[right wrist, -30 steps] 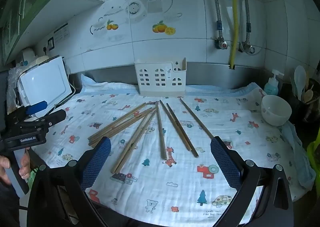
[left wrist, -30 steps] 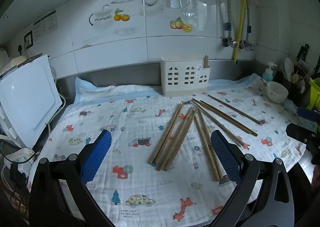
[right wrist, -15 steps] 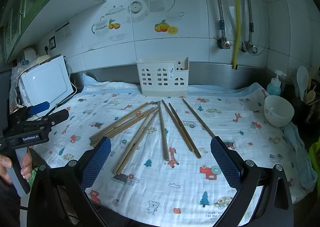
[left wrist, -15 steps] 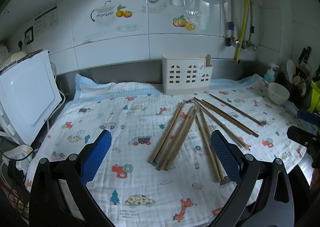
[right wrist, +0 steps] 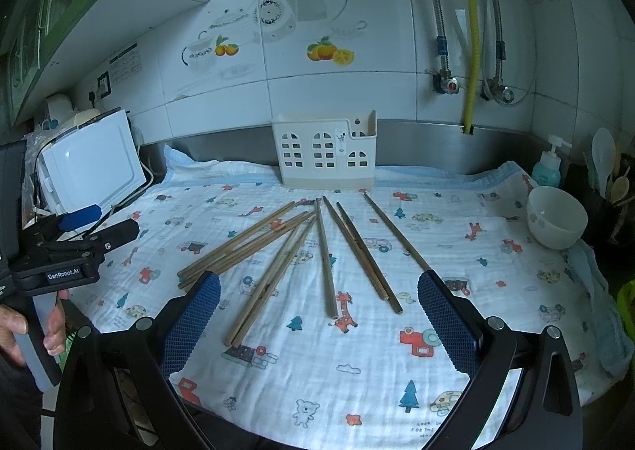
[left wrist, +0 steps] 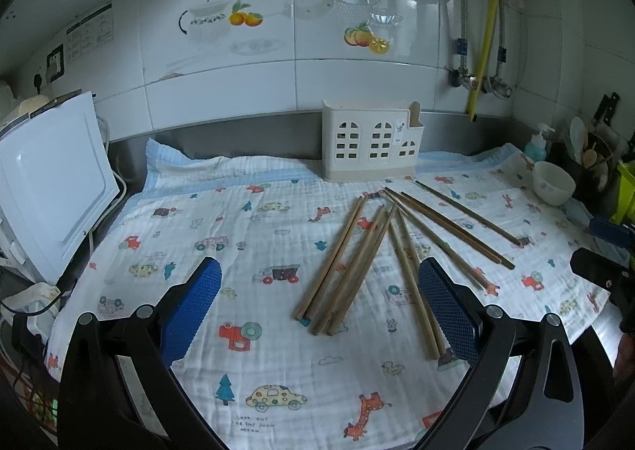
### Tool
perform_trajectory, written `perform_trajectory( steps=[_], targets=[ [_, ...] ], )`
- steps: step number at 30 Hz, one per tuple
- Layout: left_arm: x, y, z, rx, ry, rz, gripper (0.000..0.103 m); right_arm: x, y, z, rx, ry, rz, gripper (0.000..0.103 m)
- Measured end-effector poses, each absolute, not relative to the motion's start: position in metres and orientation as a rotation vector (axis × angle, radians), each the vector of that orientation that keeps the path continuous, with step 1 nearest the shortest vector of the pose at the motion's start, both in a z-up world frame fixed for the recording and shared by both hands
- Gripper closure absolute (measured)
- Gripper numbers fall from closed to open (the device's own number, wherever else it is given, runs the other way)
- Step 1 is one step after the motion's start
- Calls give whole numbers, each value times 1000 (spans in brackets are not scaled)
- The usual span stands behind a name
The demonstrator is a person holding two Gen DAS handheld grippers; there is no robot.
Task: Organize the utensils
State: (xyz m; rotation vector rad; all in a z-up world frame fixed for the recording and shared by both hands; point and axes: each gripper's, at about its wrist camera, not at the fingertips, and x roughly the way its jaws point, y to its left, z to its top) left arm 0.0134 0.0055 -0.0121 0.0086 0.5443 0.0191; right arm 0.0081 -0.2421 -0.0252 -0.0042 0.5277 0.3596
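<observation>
With both the left gripper (left wrist: pixel 317 311) and right gripper (right wrist: pixel 317 315) spread wide and empty, the chopsticks (right wrist: pixel 329 259) looked light, stiff and slippery, best pinched mid-length.

The left gripper (right wrist: pixel 99 224), seen from the right wrist, bears a small white label reading "GenRobot.AI" on its black body. The printed cloth (left wrist: pixel 254 382) carries small handwritten-style words by a cartoon car: "LOOK OUT FOR THE MOON" in the left wrist view. The same print shows on the cloth near the bottom edge in the right wrist view, cut off after "LOOK OUT FOR THE". A sticker (right wrist: pixel 126 62) on the wall tiles and a small tag on the basket (right wrist: pixel 323 150) have print too small to read.
</observation>
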Motion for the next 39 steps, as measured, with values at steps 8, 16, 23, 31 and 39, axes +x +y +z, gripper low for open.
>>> perform_trajectory(
  steps=[8, 16, 23, 31, 39],
  targets=[
    [16, 9, -11, -12, 532, 20, 5, 11, -243, -29, -4, 531, 356, 7],
    [22, 14, -13, -13, 542, 24, 5, 18, -248, -33, -5, 539, 346, 7],
    [32, 15, -20, 32, 567, 35, 5, 25, -252, -36, -12, 548, 333, 7],
    [39, 24, -26, 3, 566, 24, 5, 39, -257, -46, -23, 580, 321, 17],
    [48, 38, -29, -37, 556, 33, 24, 51, -262, -58, -43, 609, 323, 18]
  ],
)
